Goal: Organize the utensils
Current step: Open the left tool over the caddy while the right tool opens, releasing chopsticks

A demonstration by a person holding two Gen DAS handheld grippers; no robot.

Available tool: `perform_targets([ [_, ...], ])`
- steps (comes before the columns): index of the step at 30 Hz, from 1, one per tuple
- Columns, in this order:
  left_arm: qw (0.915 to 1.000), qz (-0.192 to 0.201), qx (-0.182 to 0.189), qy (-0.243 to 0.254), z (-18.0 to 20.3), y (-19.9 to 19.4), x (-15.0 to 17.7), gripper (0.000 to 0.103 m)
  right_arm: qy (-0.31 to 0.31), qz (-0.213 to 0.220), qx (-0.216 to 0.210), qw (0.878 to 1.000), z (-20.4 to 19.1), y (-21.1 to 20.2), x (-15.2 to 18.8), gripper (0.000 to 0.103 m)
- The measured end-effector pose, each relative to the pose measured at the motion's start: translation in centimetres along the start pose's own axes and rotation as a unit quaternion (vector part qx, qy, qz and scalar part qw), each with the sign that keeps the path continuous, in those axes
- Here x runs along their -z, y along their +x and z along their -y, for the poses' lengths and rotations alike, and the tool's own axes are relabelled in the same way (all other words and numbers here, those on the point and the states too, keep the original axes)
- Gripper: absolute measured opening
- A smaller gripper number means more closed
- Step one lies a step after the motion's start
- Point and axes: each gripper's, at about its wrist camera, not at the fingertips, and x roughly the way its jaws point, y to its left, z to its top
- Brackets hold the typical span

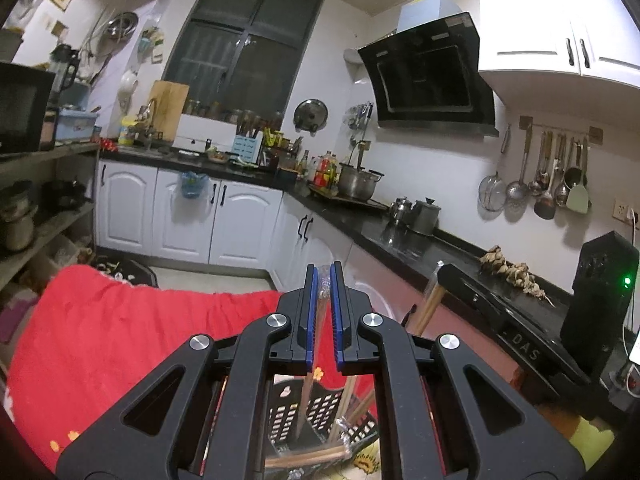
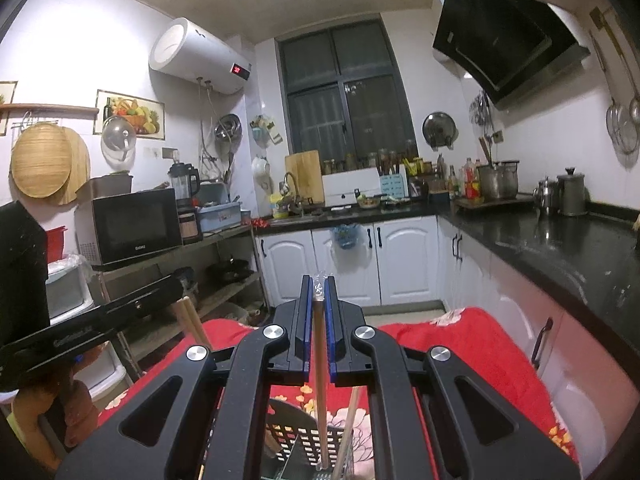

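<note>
My left gripper (image 1: 324, 270) is shut on a plastic-wrapped pair of wooden chopsticks (image 1: 322, 292), which hang down through the jaws into a black perforated utensil basket (image 1: 316, 412) on the red cloth. More wrapped chopsticks (image 1: 308, 456) lie in the basket. My right gripper (image 2: 319, 280) is shut on another wrapped chopstick pair (image 2: 319, 360), held upright with its lower end in the same black basket (image 2: 296, 436). The left gripper with its chopstick ends (image 2: 192, 320) shows at the left of the right wrist view.
A red flowered cloth (image 1: 132, 336) covers the table under the basket. A black countertop (image 1: 400, 232) with pots runs along the right wall. White cabinets (image 2: 320, 264) stand ahead. A shelf with a microwave (image 2: 132, 228) is on the left. A black box (image 1: 600, 304) stands at right.
</note>
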Motion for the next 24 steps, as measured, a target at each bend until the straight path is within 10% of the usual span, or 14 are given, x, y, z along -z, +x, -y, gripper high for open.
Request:
perform_targets([
  [24, 0.9987, -0.040, -0.008, -0.029, -1.9, 0.9, 3.9, 0.004, 0.034, -0.067, -0.007, 0.997, 0.4, 3.2, 4.2, 0.007],
])
